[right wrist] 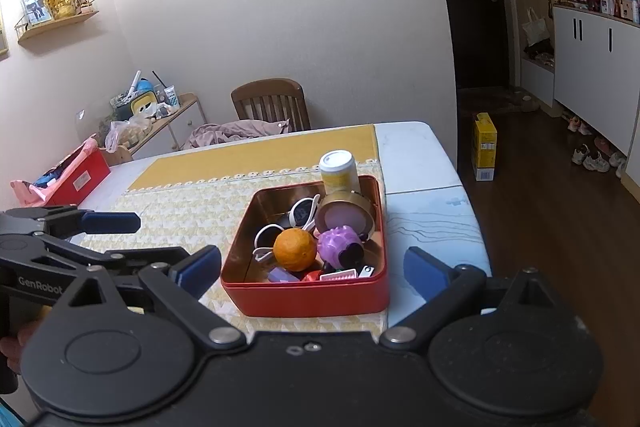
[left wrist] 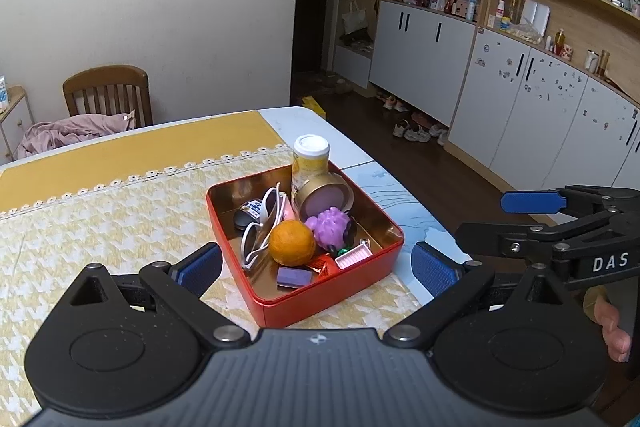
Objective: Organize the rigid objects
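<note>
tin: red tin (left wrist: 320,291) sits on the tabletop (left wrist: 120,227), near its right-hand end; open, no lid in view.
contents: orange (left wrist: 291,242) about mid-tin; sunglasses (left wrist: 260,227) to its left; purple spiky ball (left wrist: 327,227) touching it on the right; gold jar (left wrist: 325,195) tipped on its side behind the ball; white-capped bottle (left wrist: 311,157) upright at the tin's far wall; small flat items along the near wall.
left hand-held gripper (left wrist: 316,267): spread wide, nothing between the pads; tin lies straight ahead and below, between the two fingers' lines.
right hand-held gripper (right wrist: 312,267): likewise spread, empty; tin ahead and below, its near wall square to this view.
key relation: both grippers face the tin from the near side, left one at the tin's near-left corner, right one opposite the near wall. Neither touches it.
nearer hand: cannot tell; roughly alike.
judgement: all loose things appear to be in the tin already; sorting looks close to done.
</note>
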`<state>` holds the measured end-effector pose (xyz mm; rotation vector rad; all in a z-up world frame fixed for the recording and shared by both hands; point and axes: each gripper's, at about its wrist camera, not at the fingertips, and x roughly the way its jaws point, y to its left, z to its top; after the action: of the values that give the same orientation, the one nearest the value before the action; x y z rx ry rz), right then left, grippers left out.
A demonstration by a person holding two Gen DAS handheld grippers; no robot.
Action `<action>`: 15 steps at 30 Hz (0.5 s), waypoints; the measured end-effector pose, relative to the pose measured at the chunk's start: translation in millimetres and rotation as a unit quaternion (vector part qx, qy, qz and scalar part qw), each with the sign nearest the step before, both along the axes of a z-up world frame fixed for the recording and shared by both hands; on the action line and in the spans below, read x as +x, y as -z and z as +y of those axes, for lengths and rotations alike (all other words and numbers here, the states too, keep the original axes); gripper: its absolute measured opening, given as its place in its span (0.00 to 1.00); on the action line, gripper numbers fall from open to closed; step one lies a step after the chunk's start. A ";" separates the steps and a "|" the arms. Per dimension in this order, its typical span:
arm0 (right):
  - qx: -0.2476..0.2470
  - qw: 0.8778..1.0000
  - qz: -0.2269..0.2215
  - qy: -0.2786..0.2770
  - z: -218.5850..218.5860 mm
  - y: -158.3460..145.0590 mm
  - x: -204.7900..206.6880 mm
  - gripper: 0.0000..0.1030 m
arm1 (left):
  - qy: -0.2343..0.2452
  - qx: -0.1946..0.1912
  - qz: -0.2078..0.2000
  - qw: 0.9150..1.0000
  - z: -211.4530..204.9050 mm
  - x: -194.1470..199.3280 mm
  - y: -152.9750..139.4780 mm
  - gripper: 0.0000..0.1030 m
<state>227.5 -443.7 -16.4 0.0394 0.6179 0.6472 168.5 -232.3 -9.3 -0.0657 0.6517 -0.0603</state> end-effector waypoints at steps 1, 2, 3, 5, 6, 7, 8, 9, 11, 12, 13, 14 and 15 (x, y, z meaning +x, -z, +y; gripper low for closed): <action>0.000 1.000 0.000 0.001 -0.1 0.3 -0.5 0.95 | -0.001 -0.001 0.001 1.000 0.3 0.1 0.3 0.98; 0.000 1.000 0.001 0.001 -0.2 0.6 -0.6 0.95 | -0.003 -0.001 0.001 1.000 0.5 -0.1 0.6 0.98; 0.000 1.000 0.002 0.001 -0.2 0.9 -0.6 0.95 | -0.004 0.000 0.000 1.000 0.7 -0.3 0.8 0.98; 0.001 1.000 0.004 0.000 0.0 1.4 -0.4 0.95 | -0.004 0.001 0.002 1.000 0.7 -0.2 1.5 0.98; 0.000 1.000 0.004 0.000 -0.5 1.8 -0.6 0.95 | -0.004 0.003 0.002 1.000 0.6 -0.4 1.6 0.98; 0.001 1.000 0.004 0.001 -0.6 1.9 -0.5 0.95 | -0.004 0.005 0.001 1.000 0.5 -0.4 1.5 0.98; 0.002 1.000 0.006 0.001 -0.7 1.6 0.1 0.95 | -0.003 0.005 0.001 1.000 0.5 -0.3 1.6 0.98; 0.002 1.000 0.007 0.001 -0.4 1.6 0.5 0.95 | -0.001 0.004 0.000 1.000 0.7 -0.4 1.5 0.98; 0.001 1.000 0.009 0.002 0.4 2.1 1.2 0.95 | -0.001 0.003 0.000 1.000 1.4 -0.2 1.9 0.98; 0.000 1.000 0.010 0.003 0.5 2.5 1.2 0.95 | -0.001 0.003 -0.001 1.000 1.8 -0.3 2.1 0.98; 0.001 1.000 0.012 0.003 0.7 2.8 1.6 0.95 | -0.001 0.003 -0.001 1.000 2.1 -0.5 2.3 0.98; 0.001 1.000 0.013 0.004 0.8 3.0 2.1 0.95 | -0.001 0.003 -0.001 1.000 2.6 -0.5 2.6 0.98; 0.002 1.000 0.015 0.004 0.8 3.2 2.7 0.95 | -0.003 0.004 -0.001 1.000 3.2 -0.2 3.0 0.98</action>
<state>230.2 -442.9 -19.6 0.0561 0.6451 0.6409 168.3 -229.1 -12.3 -0.0602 0.6503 -0.0524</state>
